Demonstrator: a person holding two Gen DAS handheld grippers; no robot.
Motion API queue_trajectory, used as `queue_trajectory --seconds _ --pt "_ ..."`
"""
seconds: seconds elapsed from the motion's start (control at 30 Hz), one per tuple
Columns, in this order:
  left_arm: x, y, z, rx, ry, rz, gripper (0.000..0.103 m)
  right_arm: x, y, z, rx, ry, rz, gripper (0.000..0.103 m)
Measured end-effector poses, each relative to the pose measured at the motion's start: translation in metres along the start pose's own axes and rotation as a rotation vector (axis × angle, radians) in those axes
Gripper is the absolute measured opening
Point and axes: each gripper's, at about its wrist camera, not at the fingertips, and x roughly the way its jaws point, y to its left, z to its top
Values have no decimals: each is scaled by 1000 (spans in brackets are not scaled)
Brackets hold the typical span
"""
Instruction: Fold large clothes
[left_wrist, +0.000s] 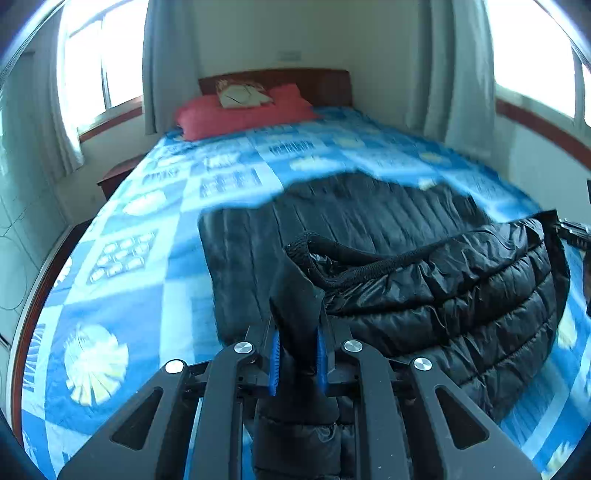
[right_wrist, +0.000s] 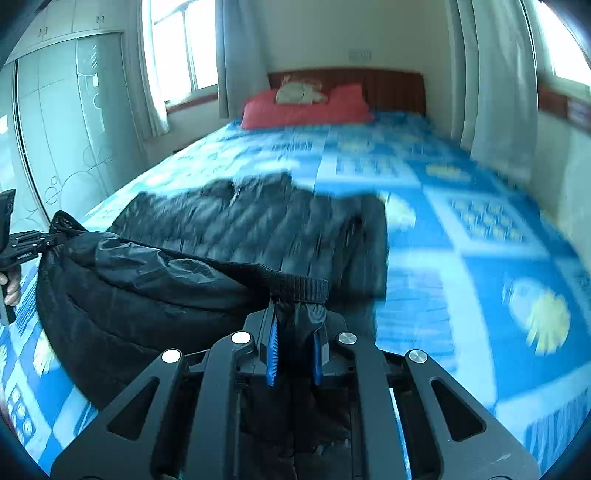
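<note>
You are at the lift that starts a fold: both tongs hold the near edge of the jacket (left_wrist: 424, 266), one at each end, and that edge is raised off the bed (left_wrist: 122, 266) while the rest lies flat ahead of you. The left tongs (left_wrist: 297, 354) are clamped narrow on a dark corner of fabric, which stands up between the blue pads (left_wrist: 274, 363); the right tongs (right_wrist: 293, 352) are pinched just as narrow on the ribbed elastic hem at the other end. Between the two grips the edge sags in a shallow curve — so the next move, as I judge it, calls for carrying both hands forward together, level with each other and apart enough to keep the edge taut, then laying it down over the far half toward the pillow (left_wrist: 243, 110). If one hand leads, the fold will likely skew. The jacket is black, quilted in puffy channels, glossy and crinkled on the lifted part; it looks slippery and springy, likely to bulge rather than crease. It lies across the foot end of the blue patterned bed, well apart from the red pillow.
</note>
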Motion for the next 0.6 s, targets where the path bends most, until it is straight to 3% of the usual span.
queue_trajectory --seconds 0.33,0.47,0.6 --pt "90 42 130 -62 -16 212 16 118 -7 144 -27 -58 -137 13" --pt "148 58 157 -86 46 301 16 178 -12 169 -12 -22 -155 13" --pt "201 67 150 -94 129 340 16 241 -24 165 35 60 -152 13"
